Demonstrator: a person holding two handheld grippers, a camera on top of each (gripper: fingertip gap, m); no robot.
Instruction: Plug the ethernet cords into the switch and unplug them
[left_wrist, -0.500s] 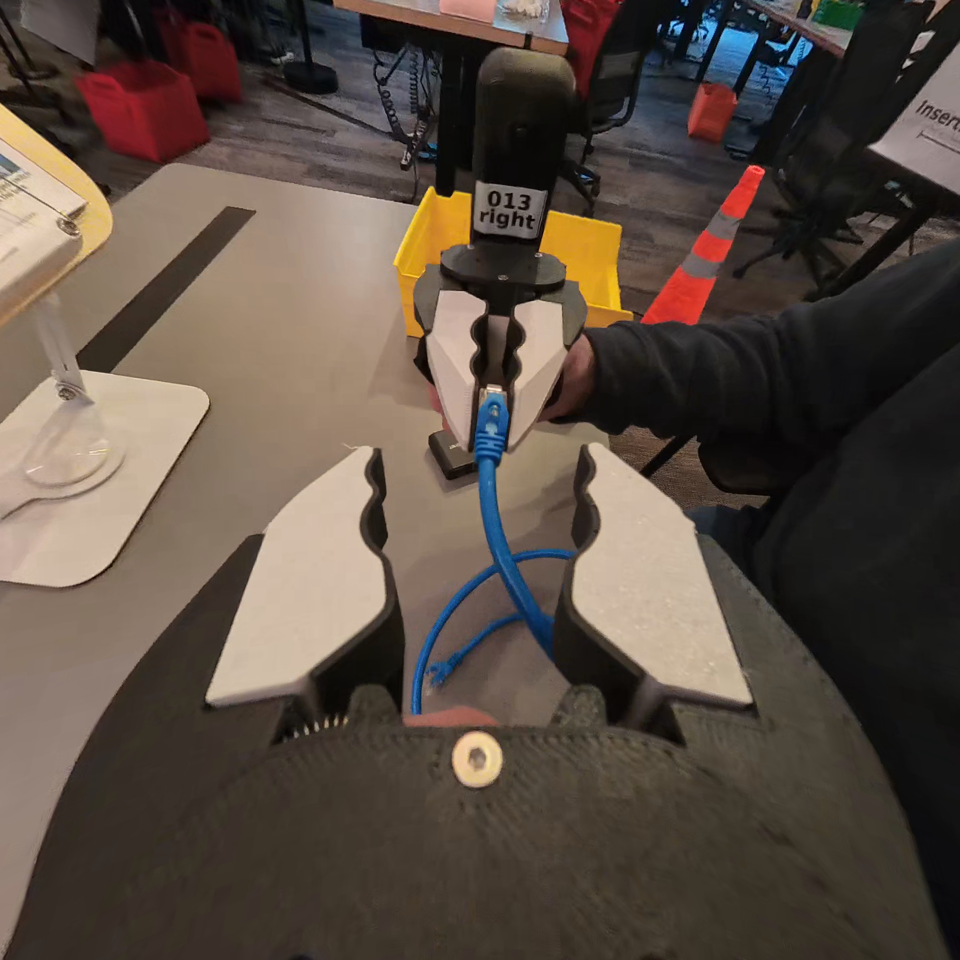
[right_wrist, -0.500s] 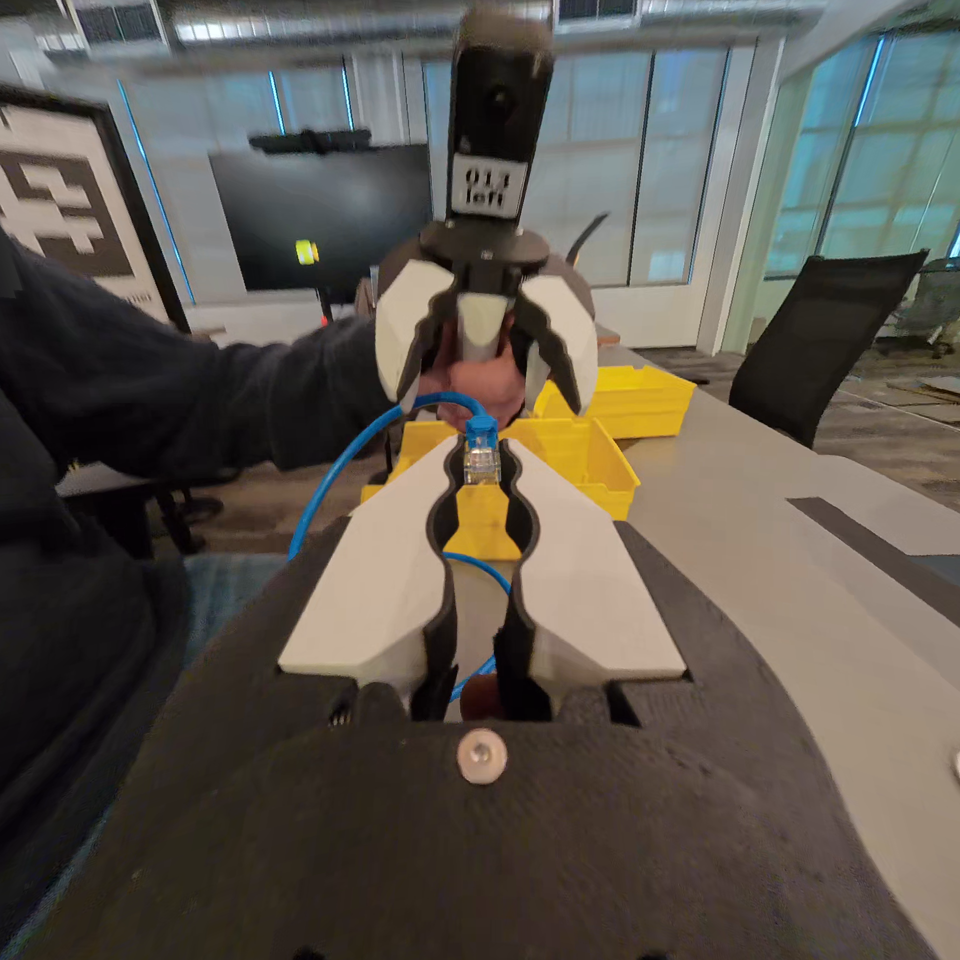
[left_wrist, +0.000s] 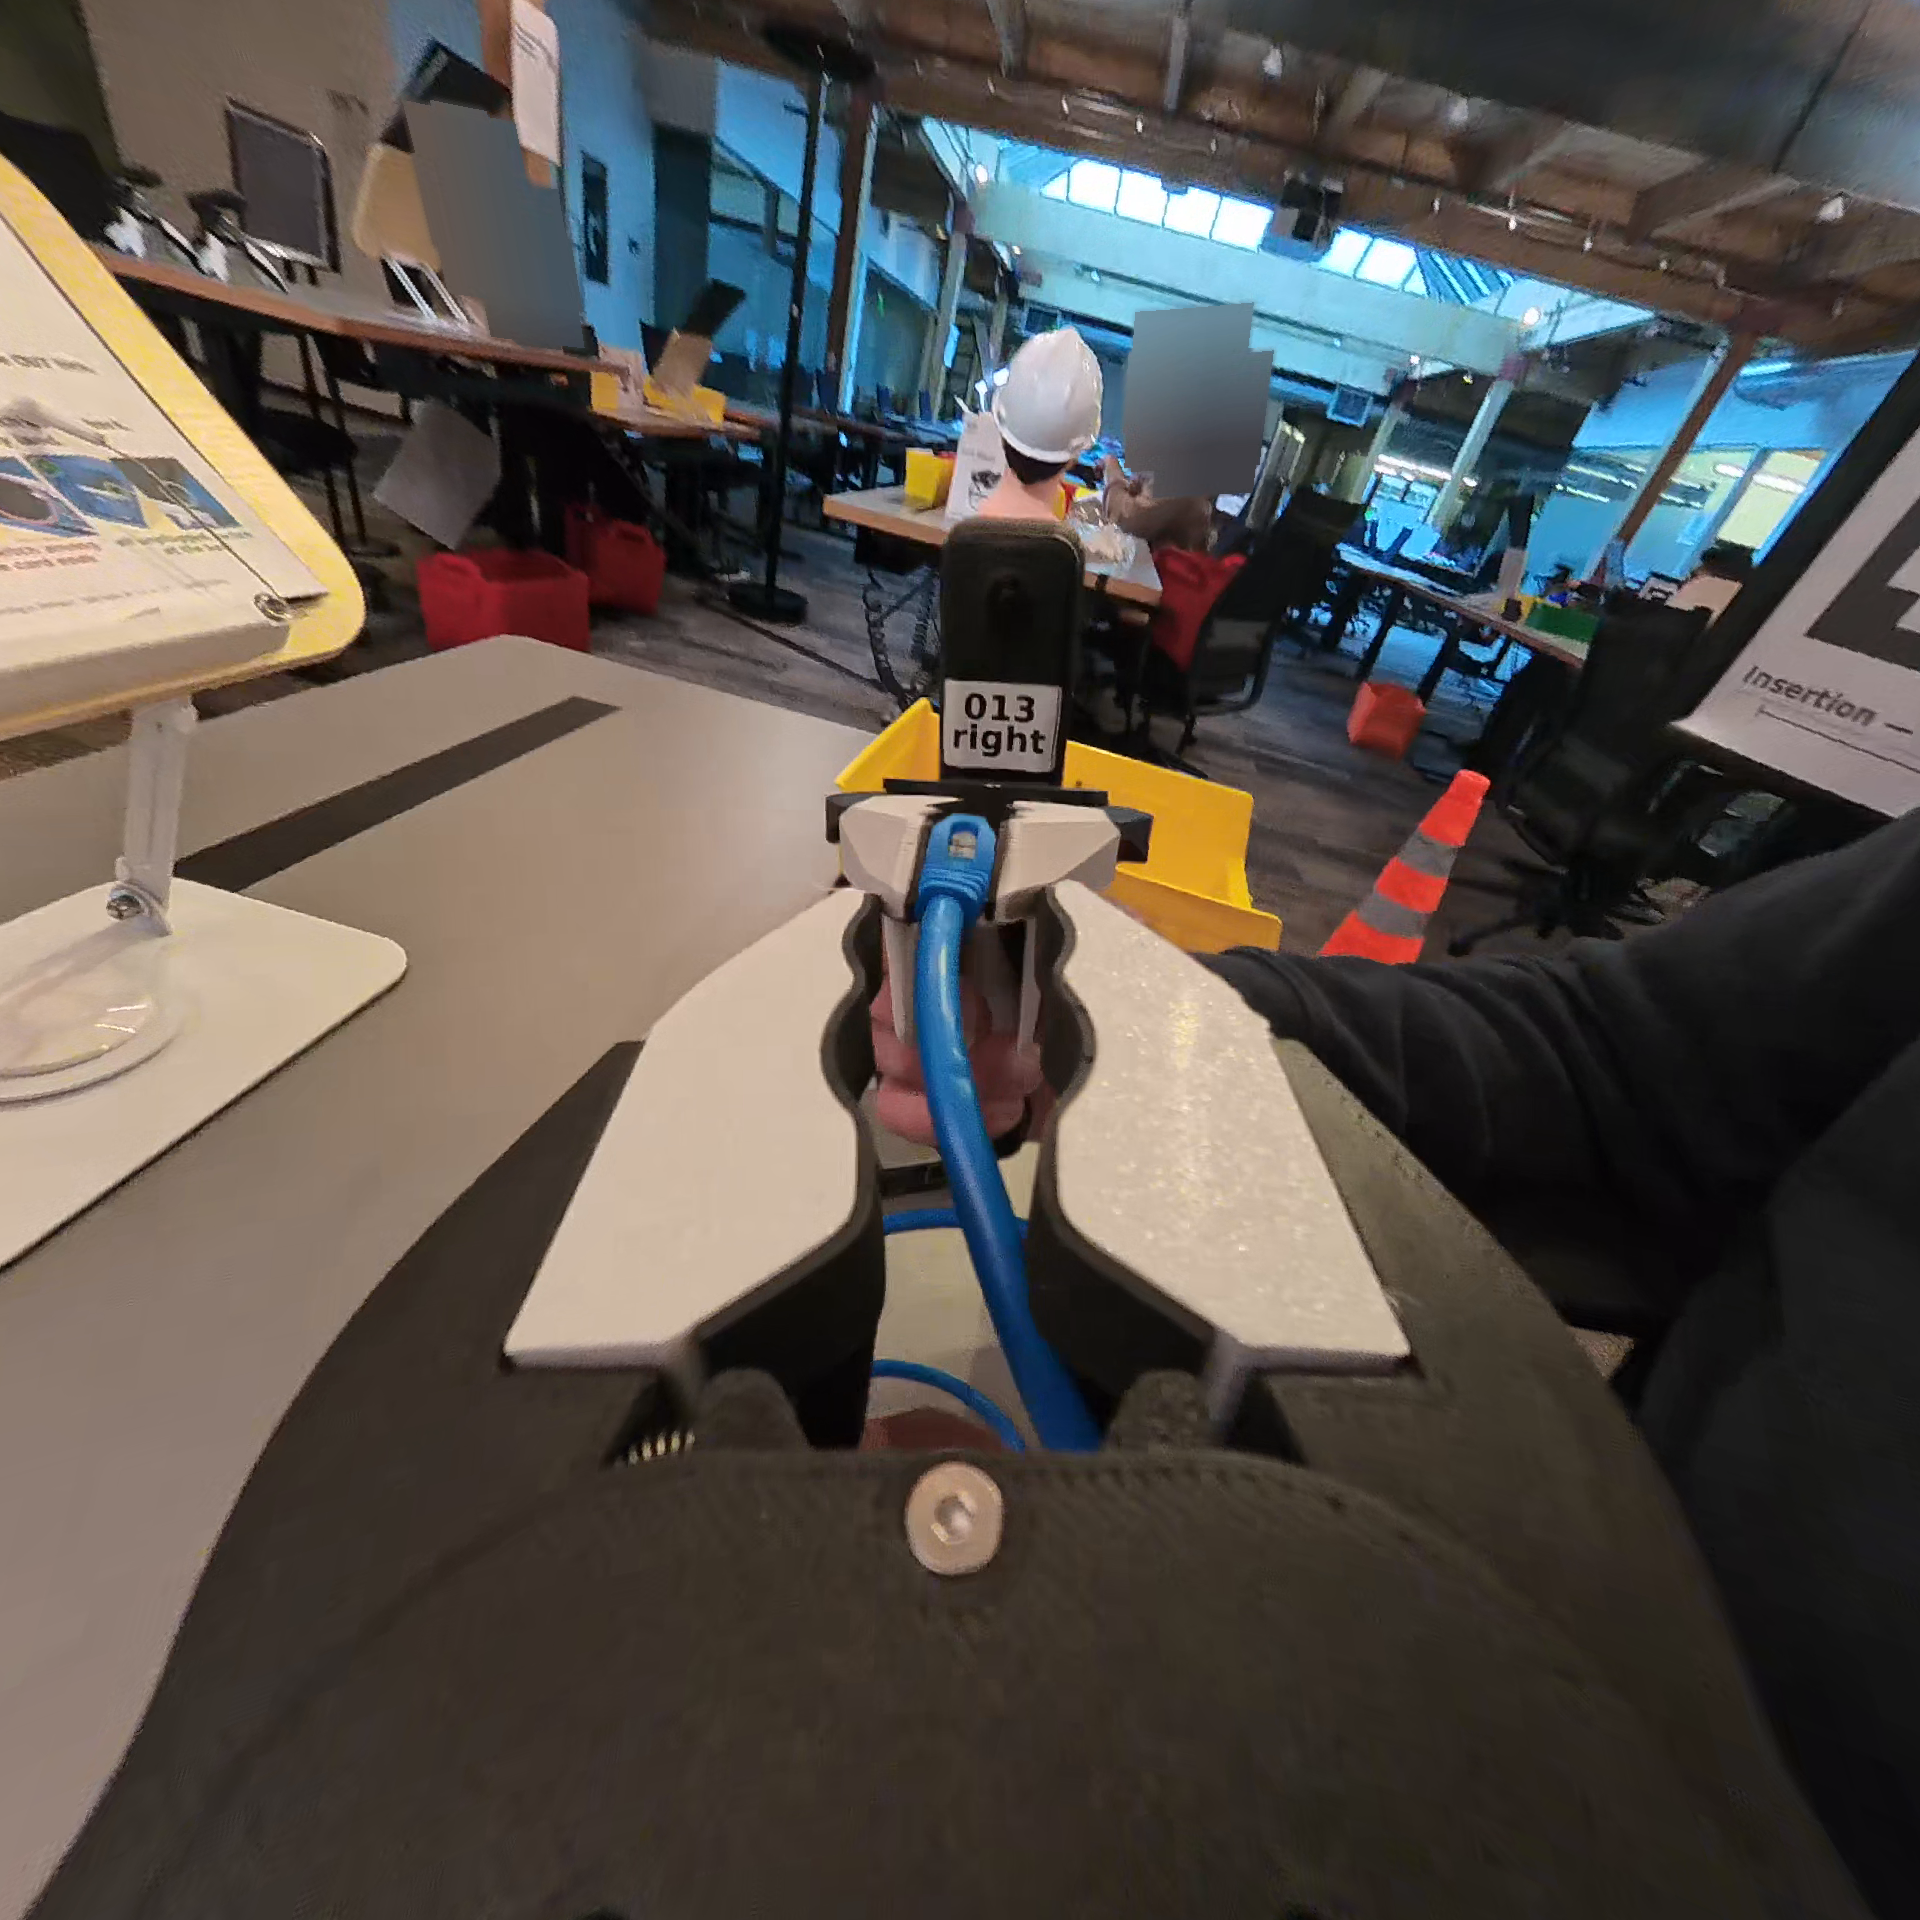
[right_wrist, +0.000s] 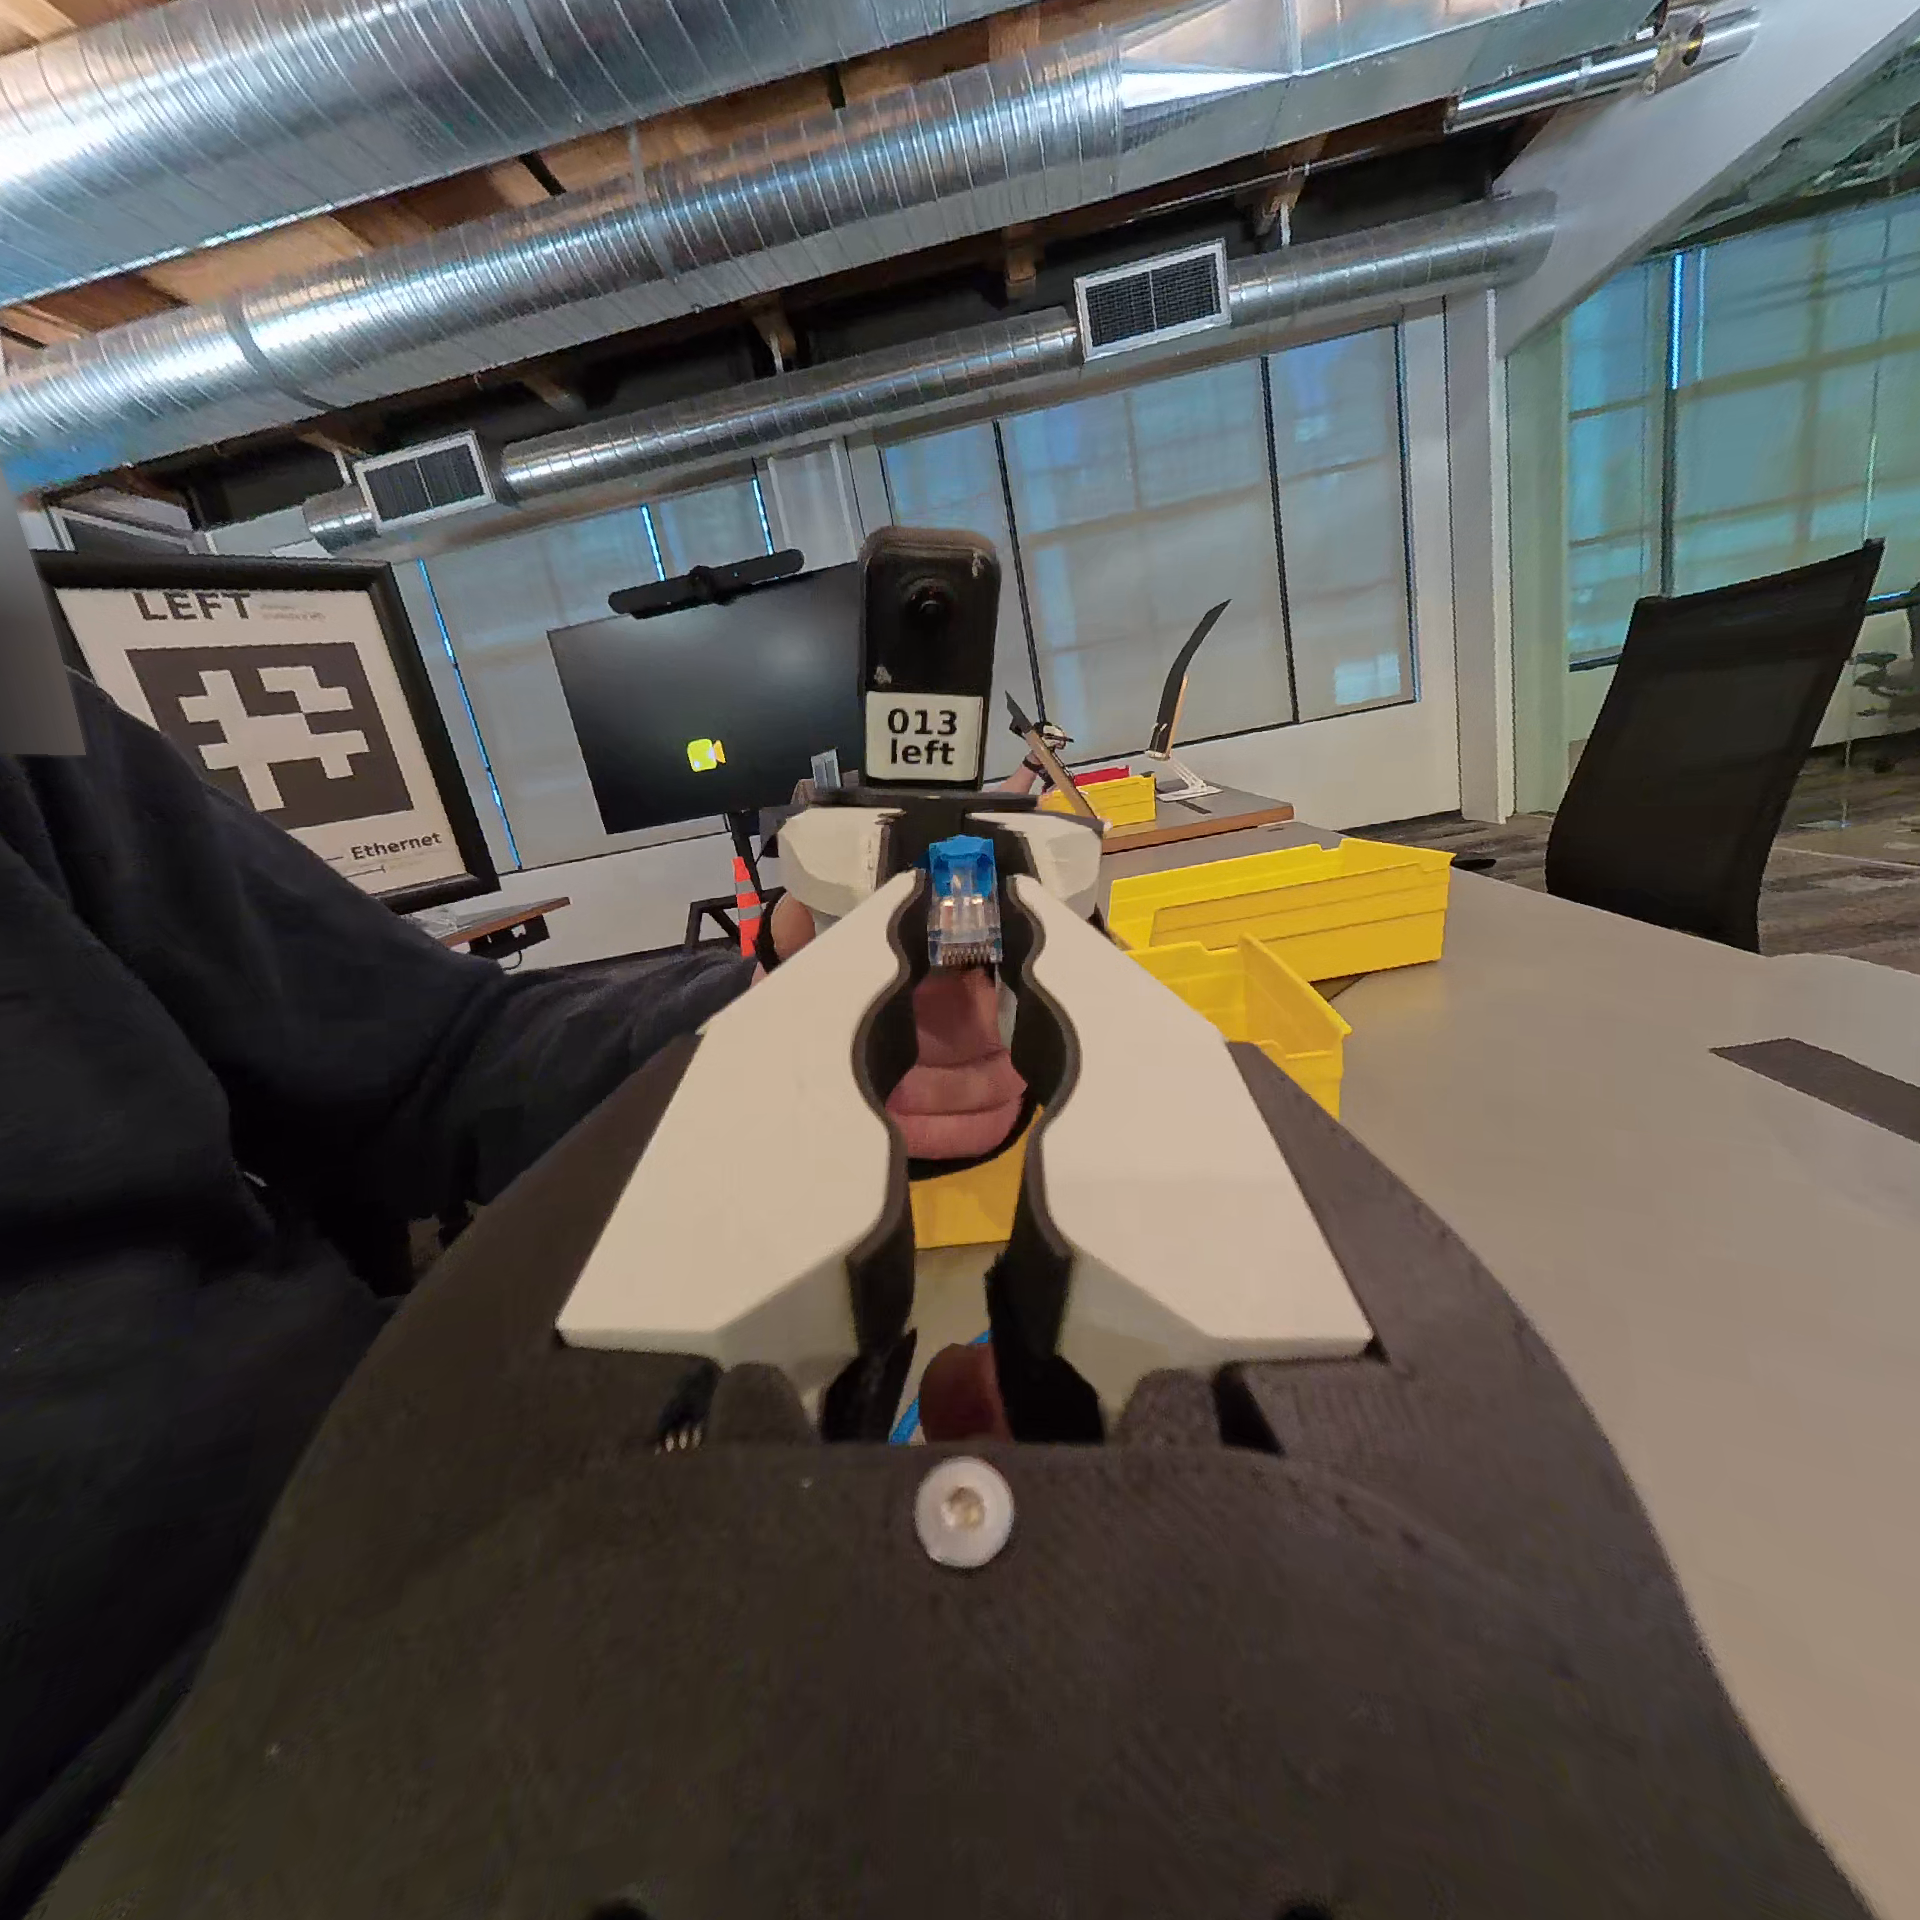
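Blue cord (left_wrist: 971, 1081), clear-tipped plug pinched in right claw (right_wrist: 964, 914); left claw (left_wrist: 956, 935) wide.

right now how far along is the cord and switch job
Early. Done: the right gripper has picked up a blue cord, shut on its plug. In hand: both grippers are raised and face each other, the left gripper open around the cord. Left: no switch shows in either view, so no plugging or unplugging can be confirmed.
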